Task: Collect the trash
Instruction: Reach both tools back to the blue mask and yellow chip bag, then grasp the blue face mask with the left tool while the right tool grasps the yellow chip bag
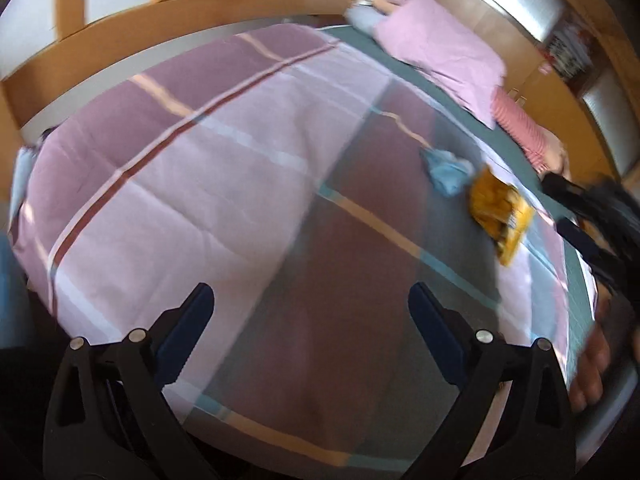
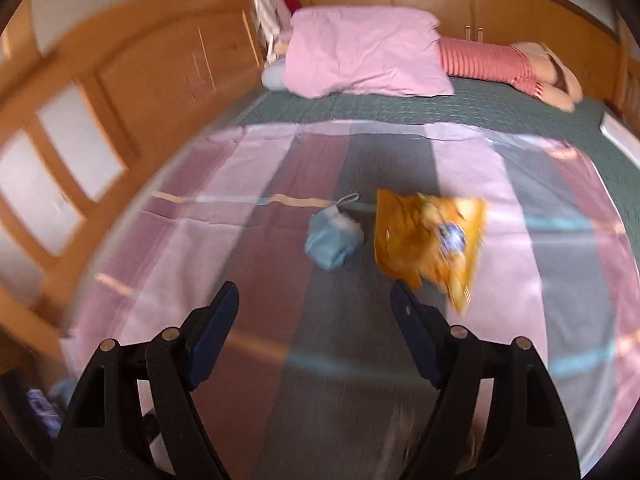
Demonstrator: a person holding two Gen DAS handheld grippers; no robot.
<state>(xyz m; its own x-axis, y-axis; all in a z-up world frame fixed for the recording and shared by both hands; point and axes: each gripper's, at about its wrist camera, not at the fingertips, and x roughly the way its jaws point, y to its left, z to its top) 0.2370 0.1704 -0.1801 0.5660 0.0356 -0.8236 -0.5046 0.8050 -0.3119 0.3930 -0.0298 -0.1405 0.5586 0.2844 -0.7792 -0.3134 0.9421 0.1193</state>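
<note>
A crumpled yellow snack bag [image 2: 430, 236] lies on the striped bedspread [image 2: 248, 240], with a crumpled blue face mask [image 2: 332, 238] just left of it. My right gripper [image 2: 314, 298] hovers open just short of them, nothing between its fingers; the bag's near corner sits by the right fingertip. In the left wrist view the same snack bag [image 1: 500, 212] and blue mask [image 1: 448, 170] lie far to the right. My left gripper [image 1: 310, 294] stands open over the bedspread [image 1: 180, 184], empty. The dark shape of the other gripper [image 1: 596, 216] shows at the right edge.
A pink pillow [image 2: 364, 52] and a red-striped doll [image 2: 504, 64] lie at the head of the bed on a green sheet [image 2: 480, 108]. Wooden panelling with frosted panes [image 2: 80, 148] runs along the left side. A hand [image 1: 592, 368] shows at the lower right.
</note>
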